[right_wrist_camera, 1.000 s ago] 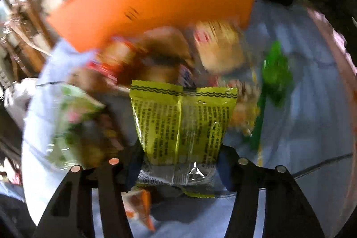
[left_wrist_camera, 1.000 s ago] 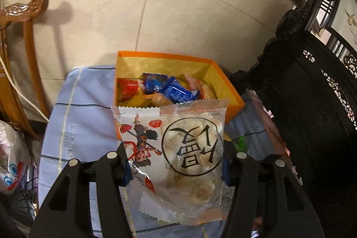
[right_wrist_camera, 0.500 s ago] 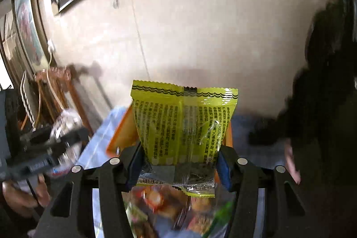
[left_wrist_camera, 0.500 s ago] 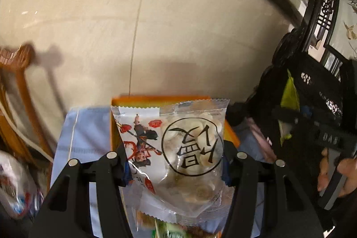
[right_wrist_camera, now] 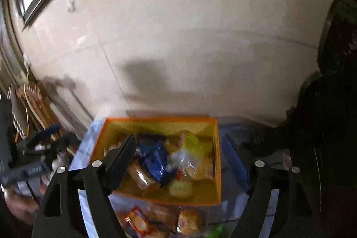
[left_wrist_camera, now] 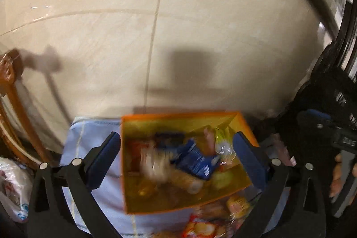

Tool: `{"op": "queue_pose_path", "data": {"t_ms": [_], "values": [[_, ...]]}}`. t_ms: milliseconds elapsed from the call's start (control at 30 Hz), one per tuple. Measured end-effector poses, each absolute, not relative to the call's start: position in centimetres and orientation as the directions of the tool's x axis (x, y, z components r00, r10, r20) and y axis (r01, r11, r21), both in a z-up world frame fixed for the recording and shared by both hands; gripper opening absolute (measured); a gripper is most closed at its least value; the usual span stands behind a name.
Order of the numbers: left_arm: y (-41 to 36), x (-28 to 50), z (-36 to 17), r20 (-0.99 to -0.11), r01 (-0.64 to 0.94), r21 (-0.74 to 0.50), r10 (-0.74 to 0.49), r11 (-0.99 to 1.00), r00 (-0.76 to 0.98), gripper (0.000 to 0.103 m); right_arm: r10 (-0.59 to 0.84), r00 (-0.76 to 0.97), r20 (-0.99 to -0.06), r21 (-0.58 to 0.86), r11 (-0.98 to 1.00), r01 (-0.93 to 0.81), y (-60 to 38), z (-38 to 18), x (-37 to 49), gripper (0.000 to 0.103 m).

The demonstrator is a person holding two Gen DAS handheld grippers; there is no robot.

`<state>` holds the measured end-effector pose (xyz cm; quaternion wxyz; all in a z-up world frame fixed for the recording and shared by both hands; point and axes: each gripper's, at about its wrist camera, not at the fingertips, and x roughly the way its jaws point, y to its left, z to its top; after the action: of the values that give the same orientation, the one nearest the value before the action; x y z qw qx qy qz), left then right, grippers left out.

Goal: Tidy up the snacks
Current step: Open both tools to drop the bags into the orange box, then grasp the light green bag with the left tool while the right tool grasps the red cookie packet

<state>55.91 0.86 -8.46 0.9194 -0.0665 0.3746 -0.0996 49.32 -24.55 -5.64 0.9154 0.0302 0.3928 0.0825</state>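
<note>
Both grippers – left (left_wrist_camera: 176,160), right (right_wrist_camera: 178,157) – jaws opening, empty, over orange box (left_wrist_camera: 178,117); contents blurry, prob. snacks.

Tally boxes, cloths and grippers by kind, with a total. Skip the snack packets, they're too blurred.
Orange box: 1
Blue cloth: 1
Grippers: 2, the left gripper and the right gripper, both with jaws opening and nothing gripped
Total: 4

A pale blue striped tablecloth (left_wrist_camera: 93,162) covers the table. Beige glossy floor tiles (left_wrist_camera: 156,26) fill the upper view. At nine o'clock stands a wooden chair (left_wrist_camera: 9,73), a white plastic bag (left_wrist_camera: 13,189) below it. Dark carved furniture (right_wrist_camera: 334,59) looms at three o'clock.
</note>
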Motion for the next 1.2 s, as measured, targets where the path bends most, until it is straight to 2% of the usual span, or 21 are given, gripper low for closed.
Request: {"op": "queue_pose_path", "data": {"t_ms": [67,200,400,467,567,733,767,800,833,900,1033,1100,1200], "values": [[1.0,54.6,-9.7,-0.688,0.137,-0.212,-0.248,0.967,0.682,0.099,0.165,0.670,-0.724,0.096,0.986,-0.139,-24.5,-6.8,47.8,0.080],[0.8,49.5,-13.1,-0.715,0.187,-0.180,-0.259,0.966,0.649,0.099,0.120,0.643,-0.756,0.040,0.990,-0.137,-25.0,-10.7,43.4,0.089],[-1.2,41.2,-20.2,-0.804,0.282,-0.091,-0.238,0.955,0.545,0.099,0.198,0.462,-0.864,0.180,0.980,-0.083,-23.6,-20.2,35.4,0.089],[-1.9,39.7,-22.6,-0.832,0.285,-0.091,-0.230,0.954,0.505,0.099,0.222,0.419,-0.880,0.185,0.974,-0.128,-22.1,-22.7,32.4,0.089],[-2.8,38.1,-25.8,-0.865,0.266,-0.107,-0.222,0.958,0.451,0.099,0.200,0.364,-0.910,0.118,0.965,-0.235,-19.6,-25.6,29.1,0.089],[-4.5,37.7,-28.2,-0.868,0.271,-0.051,-0.177,0.961,0.464,0.098,0.181,0.323,-0.929,0.082,0.951,-0.297,-17.8,-27.6,26.7,0.089],[-4.8,37.8,-28.7,-0.871,0.270,-0.033,-0.160,0.962,0.465,0.087,0.182,0.326,-0.928,0.084,0.953,-0.291,-17.8,-27.6,26.7,0.089],[-5.0,37.9,-29.4,-0.877,0.275,-0.024,-0.152,0.961,0.455,0.065,0.180,0.330,-0.927,0.083,0.954,-0.287,-17.8,-27.6,26.6,0.089],[-5.1,38.0,-30.0,-0.886,0.279,-0.032,-0.156,0.960,0.437,0.065,0.175,0.333,-0.927,0.080,0.956,-0.281,-17.9,-27.4,26.7,0.089],[-4.7,37.9,-30.5,-0.883,0.273,-0.052,-0.172,0.961,0.436,0.055,0.165,0.339,-0.926,0.073,0.961,-0.268,-18.0,-27.4,26.6,0.089],[-3.4,37.5,-30.4,-0.875,0.256,-0.113,-0.218,0.960,0.432,0.047,0.161,0.346,-0.924,0.077,0.966,-0.245,-18.6,-27.8,26.6,0.089],[-2.8,36.8,-30.0,-0.867,0.264,-0.123,-0.233,0.957,0.440,0.032,0.151,0.346,-0.926,0.073,0.971,-0.227,-19.1,-28.1,27.1,0.089],[-1.8,35.8,-29.1,-0.856,0.263,-0.139,-0.250,0.955,0.452,0.026,0.113,0.373,-0.921,0.045,0.981,-0.186,-20.6,-27.9,28.0,0.089]]}}
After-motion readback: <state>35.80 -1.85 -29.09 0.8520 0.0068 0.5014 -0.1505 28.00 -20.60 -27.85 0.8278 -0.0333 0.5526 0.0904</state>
